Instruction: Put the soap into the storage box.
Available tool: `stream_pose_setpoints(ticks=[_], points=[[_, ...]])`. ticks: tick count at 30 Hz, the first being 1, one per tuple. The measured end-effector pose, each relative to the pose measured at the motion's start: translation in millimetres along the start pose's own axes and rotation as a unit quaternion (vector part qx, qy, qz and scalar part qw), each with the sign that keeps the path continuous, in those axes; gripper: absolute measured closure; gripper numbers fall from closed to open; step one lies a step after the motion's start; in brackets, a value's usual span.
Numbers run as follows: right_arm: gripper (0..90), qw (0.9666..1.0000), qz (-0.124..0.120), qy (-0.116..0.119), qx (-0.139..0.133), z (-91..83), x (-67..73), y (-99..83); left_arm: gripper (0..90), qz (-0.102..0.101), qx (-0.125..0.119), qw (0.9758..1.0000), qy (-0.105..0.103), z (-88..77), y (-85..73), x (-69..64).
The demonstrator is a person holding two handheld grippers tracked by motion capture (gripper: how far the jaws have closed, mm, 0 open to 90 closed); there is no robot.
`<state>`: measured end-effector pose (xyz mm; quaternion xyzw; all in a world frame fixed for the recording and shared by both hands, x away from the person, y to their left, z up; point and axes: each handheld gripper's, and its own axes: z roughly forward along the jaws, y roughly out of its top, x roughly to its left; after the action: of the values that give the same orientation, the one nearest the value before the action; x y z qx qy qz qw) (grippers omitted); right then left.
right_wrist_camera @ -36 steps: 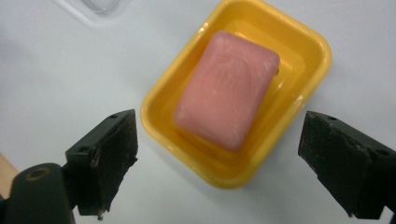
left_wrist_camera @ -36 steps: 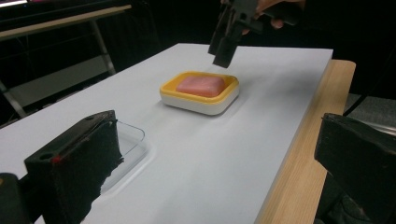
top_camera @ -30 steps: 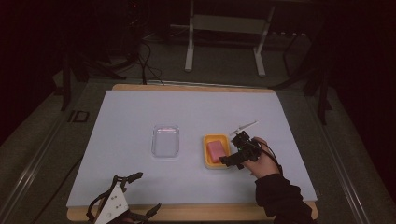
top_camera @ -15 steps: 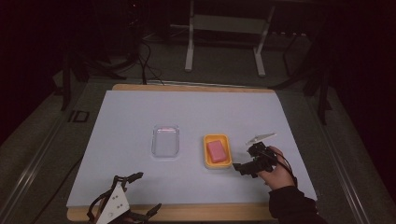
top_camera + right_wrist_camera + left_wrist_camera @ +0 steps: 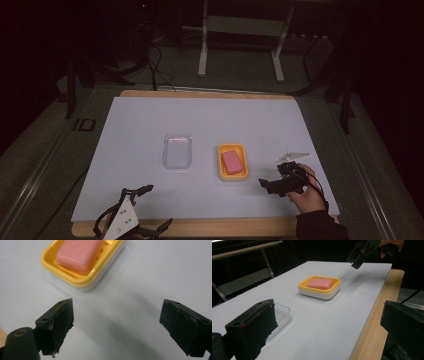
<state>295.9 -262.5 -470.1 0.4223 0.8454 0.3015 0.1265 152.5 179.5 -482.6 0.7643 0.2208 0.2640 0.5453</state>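
High view: pink soap bar [image 5: 231,162] lies in the yellow soap dish [image 5: 222,173], right of the clear tray [image 5: 177,151]. Right gripper [image 5: 266,184] hovers near-right, jaws spread, empty; left gripper [image 5: 150,207] rests spread at the table's [image 5: 130,125] near edge.

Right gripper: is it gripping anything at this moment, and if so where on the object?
Nothing. The right gripper is open with bare mat between its jaws; the pink soap lies untouched in its yellow dish.
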Motion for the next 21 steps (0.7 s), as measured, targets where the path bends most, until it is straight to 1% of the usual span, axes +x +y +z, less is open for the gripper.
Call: stream_pose_setpoints(ticks=[1, 3, 4, 5, 9, 12, 13, 14, 15, 18, 21], points=[[13.0, 1.0000, -0.003, 0.002, 0.001, -0.7, -1.2, -5.9, 0.9, 0.000, 0.000, 1.0000, 0.000, 0.1, 0.0, 0.1], [13.0, 1.0000, -0.001, 0.004, 0.002, -2.0, -3.4, -10.2, 0.9, -0.001, 0.000, 1.0000, -0.001, 0.2, 0.1, 0.1], [13.0, 1.0000, -0.002, 0.005, -0.001, -3.6, -4.7, -12.3, 0.9, -0.001, 0.000, 1.0000, -0.001, 0.2, 0.1, 0.1], [13.0, 0.9999, 0.001, 0.005, -0.010, -5.4, -5.7, -14.5, 0.9, 0.000, 0.000, 1.0000, -0.001, 0.2, 0.2, -0.1], [13.3, 0.9998, 0.004, 0.004, -0.021, -11.4, -9.0, -21.5, 0.9, -0.001, 0.000, 1.0000, -0.003, 0.2, 0.4, 0.2], [13.3, 0.9996, 0.005, 0.001, -0.027, -14.1, -10.1, -27.4, 0.9, -0.001, 0.000, 1.0000, -0.004, 0.1, 0.5, 0.3], [13.3, 0.9996, 0.005, 0.001, -0.027, -14.1, -10.1, -27.4, 0.9, -0.001, 0.000, 1.0000, -0.004, 0.1, 0.5, 0.3], [13.3, 0.9996, 0.008, 0.003, -0.028, -14.9, -10.7, -31.1, 0.9, -0.001, -0.001, 1.0000, -0.004, -0.1, 0.6, 0.2], [13.2, 0.9994, 0.005, 0.006, -0.033, -14.9, -11.5, -33.5, 0.9, -0.001, -0.001, 1.0000, -0.004, -0.1, 0.6, 0.2], [13.3, 0.9996, -0.001, -0.008, -0.026, -12.3, -13.5, -37.0, 0.9, -0.002, -0.002, 0.9999, -0.011, 0.2, 0.9, 0.1], [13.3, 0.9996, 0.001, -0.005, -0.027, -6.7, -16.5, -37.2, 0.9, -0.002, 0.000, 0.9999, -0.015, 0.5, 0.9, 0.0]])
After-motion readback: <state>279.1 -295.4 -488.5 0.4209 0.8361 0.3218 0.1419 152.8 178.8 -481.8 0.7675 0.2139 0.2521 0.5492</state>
